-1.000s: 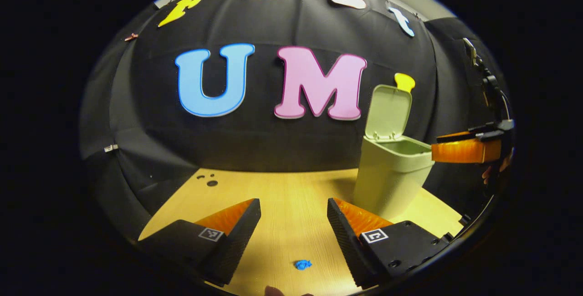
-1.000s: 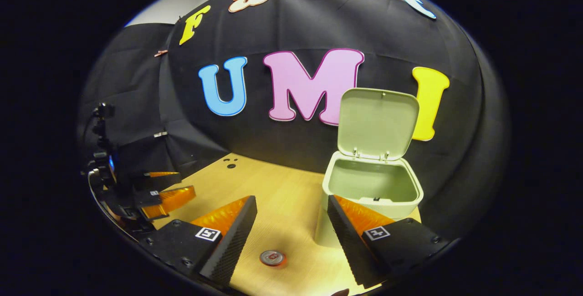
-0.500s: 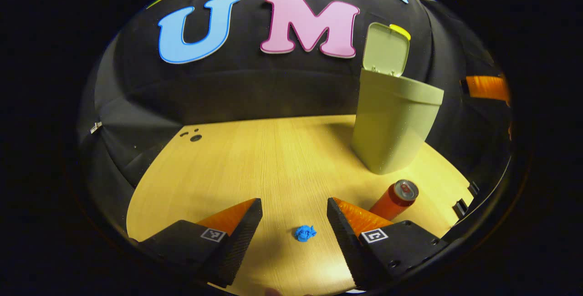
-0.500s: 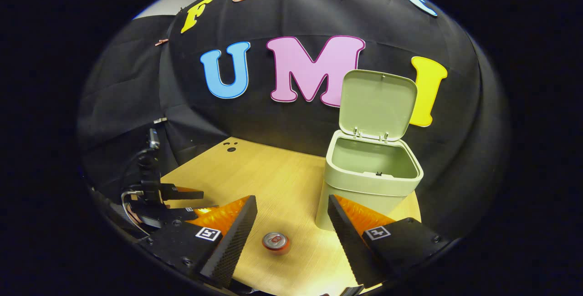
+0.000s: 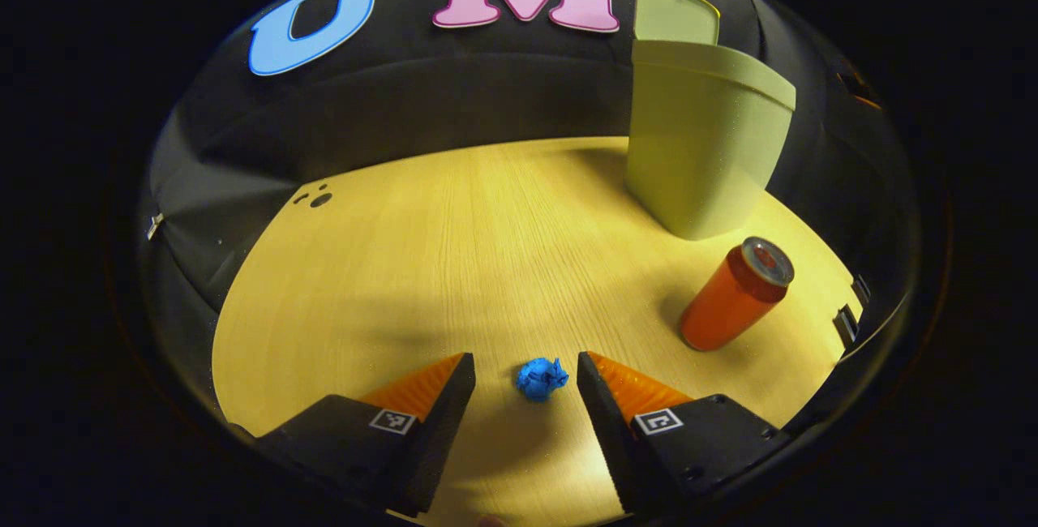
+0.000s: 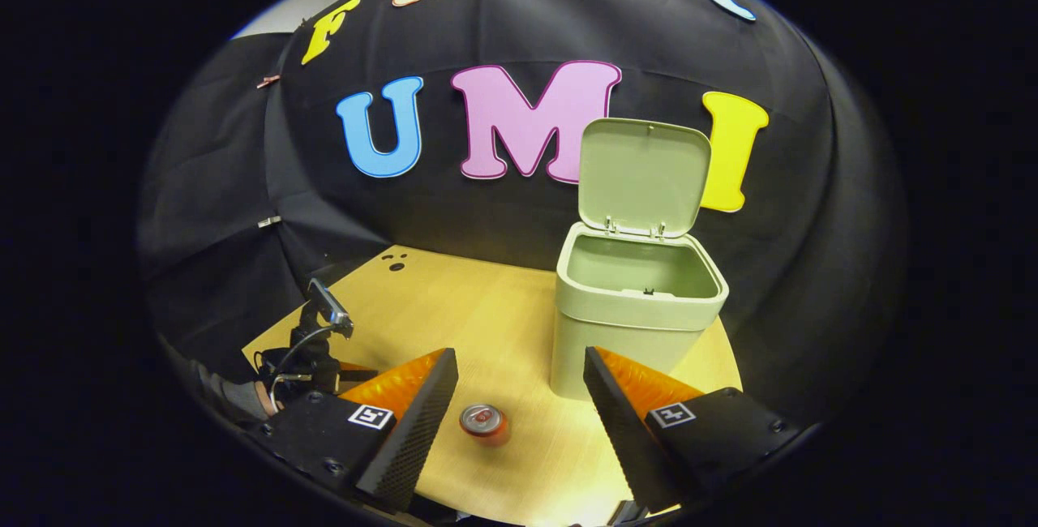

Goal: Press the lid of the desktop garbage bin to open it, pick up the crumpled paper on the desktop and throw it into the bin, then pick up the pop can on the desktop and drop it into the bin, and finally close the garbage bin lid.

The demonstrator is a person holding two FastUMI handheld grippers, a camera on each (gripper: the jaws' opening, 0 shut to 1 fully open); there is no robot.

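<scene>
In the left gripper view, a small blue crumpled paper (image 5: pixel 542 378) lies on the wooden desktop (image 5: pixel 454 243), level with the tips of my open left gripper (image 5: pixel 525 369) and between them, untouched. An orange pop can (image 5: pixel 734 294) stands upright to its right. Behind the can is the pale green bin (image 5: pixel 702 144) with its lid (image 5: pixel 675 18) raised. In the right gripper view, the bin (image 6: pixel 636 308) stands open with its lid (image 6: pixel 643 178) upright. My right gripper (image 6: pixel 519 365) hangs open above the can (image 6: pixel 484 423). The left gripper's body (image 6: pixel 312 353) is low at the left.
Small dark holes (image 5: pixel 315 199) mark the far left of the desktop. Black cloth walls close in the back and sides. The desktop's right edge (image 5: pixel 843 320) runs close behind the can. Bare wood stretches across the middle and left.
My left gripper dropped low and moved forward, so the blue paper now sits between its fingertips. The right gripper lifted a little and stayed open over the can.
</scene>
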